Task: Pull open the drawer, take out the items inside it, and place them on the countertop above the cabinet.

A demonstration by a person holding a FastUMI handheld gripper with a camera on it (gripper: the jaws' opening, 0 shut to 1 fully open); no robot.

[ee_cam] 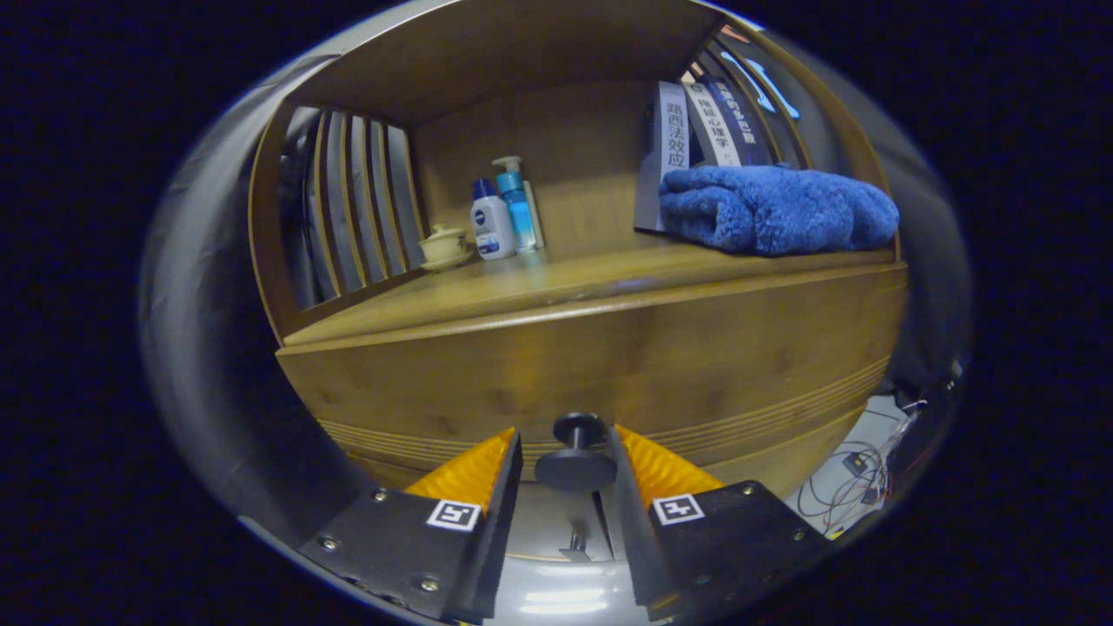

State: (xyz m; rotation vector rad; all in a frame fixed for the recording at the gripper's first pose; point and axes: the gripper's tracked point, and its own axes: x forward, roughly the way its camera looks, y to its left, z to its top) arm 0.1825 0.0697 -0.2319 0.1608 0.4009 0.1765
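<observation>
Gripper (567, 452): fingers stand one on each side of the knob, close to it; whether both press on it cannot be told.
Knob (576, 450): dark, round, on a short stem, standing out from the drawer front, between the fingers.
Drawer (609, 365): wooden front with grooved lines along its lower part; shut, flush under the countertop; what lies inside is hidden.
Countertop (539, 287): wooden shelf surface just above the drawer, inside an open cabinet with a wooden back and top.
Slats (356, 209): upright wooden bars forming the cabinet's left side.
Cup (443, 245): small pale lidded cup on a saucer, at the back left of the countertop, near the slats.
Bottles (503, 213): a white one with a blue cap and a taller blue pump one, touching or nearly so, just right of the cup.
Towel (774, 210): blue, folded, fluffy, on the right of the countertop.
Books (696, 130): several, leaning, behind the towel.
Cables (856, 487): thin wires on a pale floor, low to the right of the cabinet.
</observation>
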